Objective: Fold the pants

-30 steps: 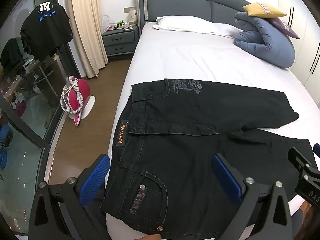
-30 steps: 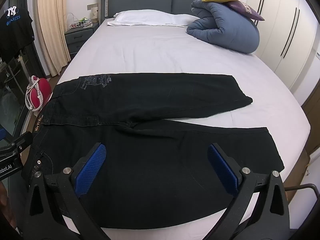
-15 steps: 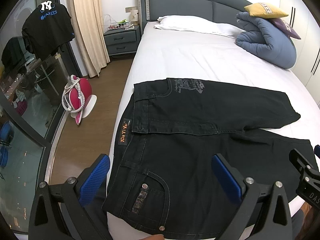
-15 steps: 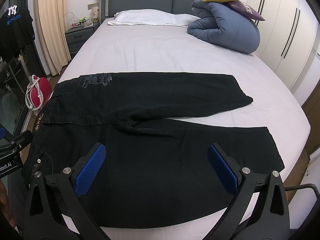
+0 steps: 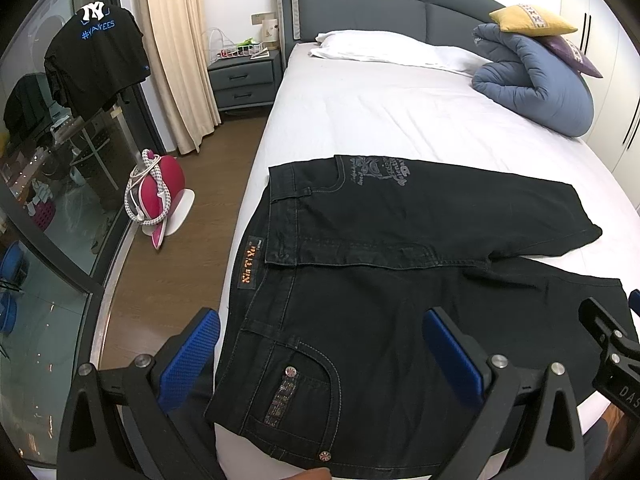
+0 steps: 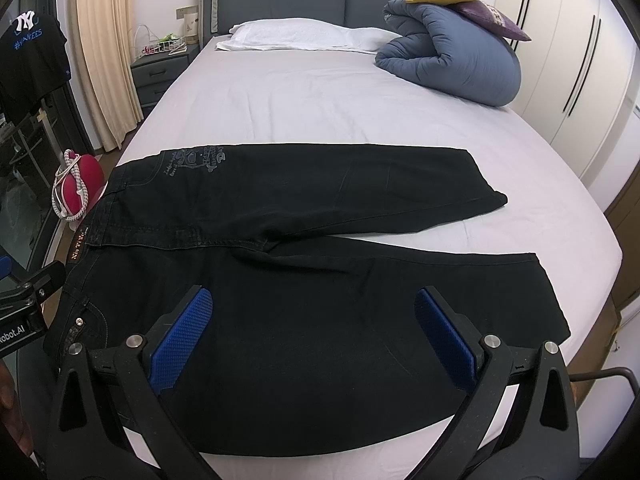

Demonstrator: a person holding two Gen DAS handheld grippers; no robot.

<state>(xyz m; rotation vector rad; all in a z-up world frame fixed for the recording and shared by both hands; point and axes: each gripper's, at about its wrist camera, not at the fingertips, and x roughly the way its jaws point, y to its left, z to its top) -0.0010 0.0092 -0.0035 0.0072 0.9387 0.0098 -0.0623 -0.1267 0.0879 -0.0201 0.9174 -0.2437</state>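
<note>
Black pants (image 6: 304, 264) lie flat across the foot of the bed (image 6: 320, 100), waistband at the left edge, both legs running right. The left hand-held gripper (image 5: 320, 364) hangs above the waistband pocket, released, holding nothing; the right hand-held gripper (image 6: 316, 336) hangs above the near leg, likewise spread and empty. Bare sheet stretches beyond the pants to a pillow (image 6: 304, 34) and rolled blue duvet (image 6: 452, 64). The pants' near hem is hidden behind the gripper frames.

Bare sheet (image 6: 320, 112) beyond pants (image 6: 304, 280); duvet (image 6: 452, 60) far corner
</note>
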